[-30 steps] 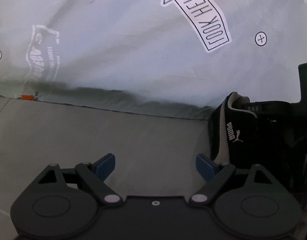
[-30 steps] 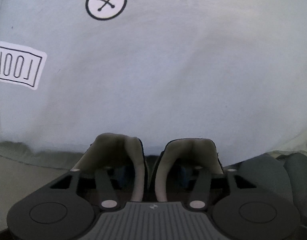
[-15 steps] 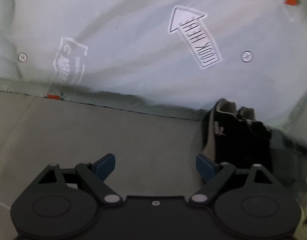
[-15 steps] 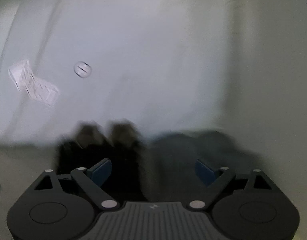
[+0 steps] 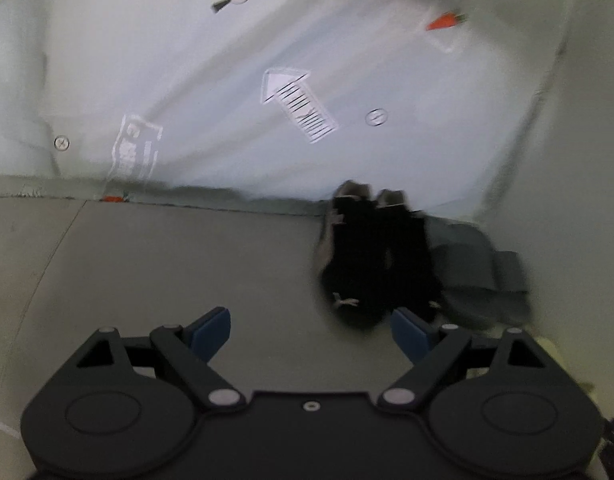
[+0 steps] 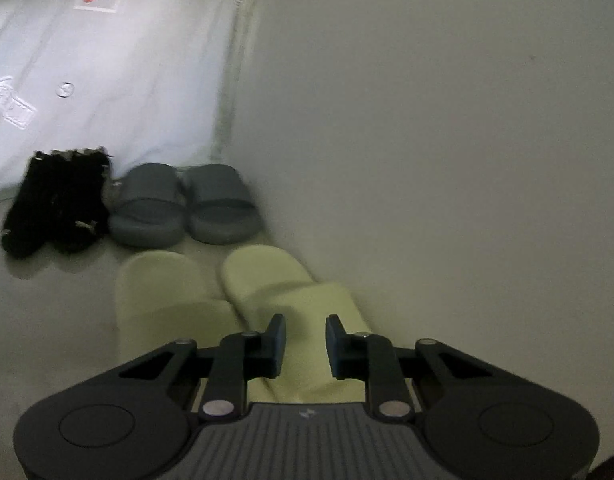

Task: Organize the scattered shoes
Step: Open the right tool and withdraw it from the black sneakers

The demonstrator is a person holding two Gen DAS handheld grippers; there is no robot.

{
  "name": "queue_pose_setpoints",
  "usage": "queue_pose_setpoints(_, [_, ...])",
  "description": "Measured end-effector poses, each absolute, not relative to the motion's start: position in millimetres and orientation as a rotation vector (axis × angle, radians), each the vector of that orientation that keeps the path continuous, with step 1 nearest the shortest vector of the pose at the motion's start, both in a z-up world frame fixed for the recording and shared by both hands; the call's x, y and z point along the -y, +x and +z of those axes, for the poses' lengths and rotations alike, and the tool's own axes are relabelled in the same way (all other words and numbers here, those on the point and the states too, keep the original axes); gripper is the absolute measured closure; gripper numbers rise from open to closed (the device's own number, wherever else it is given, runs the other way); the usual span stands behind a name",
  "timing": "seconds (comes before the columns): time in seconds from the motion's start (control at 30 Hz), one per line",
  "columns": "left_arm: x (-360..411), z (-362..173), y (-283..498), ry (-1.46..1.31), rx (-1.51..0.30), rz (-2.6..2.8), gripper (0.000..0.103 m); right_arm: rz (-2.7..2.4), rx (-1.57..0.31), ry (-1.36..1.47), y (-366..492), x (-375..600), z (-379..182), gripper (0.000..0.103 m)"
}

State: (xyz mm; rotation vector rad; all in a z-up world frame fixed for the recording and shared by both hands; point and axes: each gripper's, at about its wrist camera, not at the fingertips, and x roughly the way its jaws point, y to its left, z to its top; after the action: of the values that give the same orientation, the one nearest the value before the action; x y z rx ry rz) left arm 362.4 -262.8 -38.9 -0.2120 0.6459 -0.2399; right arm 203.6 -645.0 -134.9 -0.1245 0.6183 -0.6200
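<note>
The left gripper (image 5: 309,330) is spread wide and empty; the right gripper (image 6: 306,344) is narrowed over a yellow slipper (image 6: 295,292), nothing pinched.

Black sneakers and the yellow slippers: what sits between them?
Nothing sits between them; bare floor separates the black sneakers from the yellow slippers. The grey slides sit beside the sneakers. Right wrist view.

Sneakers (image 6: 55,204) left of slides (image 6: 183,204)

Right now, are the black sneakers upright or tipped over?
Upright: the black sneakers stand side by side on their soles, toes toward the camera, beside the grey slides.
</note>
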Motion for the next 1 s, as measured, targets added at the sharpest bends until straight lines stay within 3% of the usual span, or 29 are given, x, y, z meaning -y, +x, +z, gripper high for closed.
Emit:
queue_pose_setpoints(0.13, [258.9,-29.0,336.6,-0.211,-0.616,-0.239,0.015,-0.636,-0.683,-0.025,205.0,665.1,-149.4,0.081])
queue_pose_setpoints(0.27, [246.3,-27.5,319.2,-0.241,-0.616,-0.208,0.015,-0.612,-0.636,0.150,199.8,681.1,-154.6,0.081])
queue_pose_setpoints(0.5, [228.5,-30.2,309.5,-0.274,-0.616,-0.165,0.015,-0.558,-0.588,0.220,192.5,683.1,-144.0,0.080])
queue_pose_setpoints(1.0, [211.3,-31.2,293.4,-0.294,-0.593,-0.152,0.015,-0.470,-0.688,0.117,194.8,612.0,-151.5,0.079])
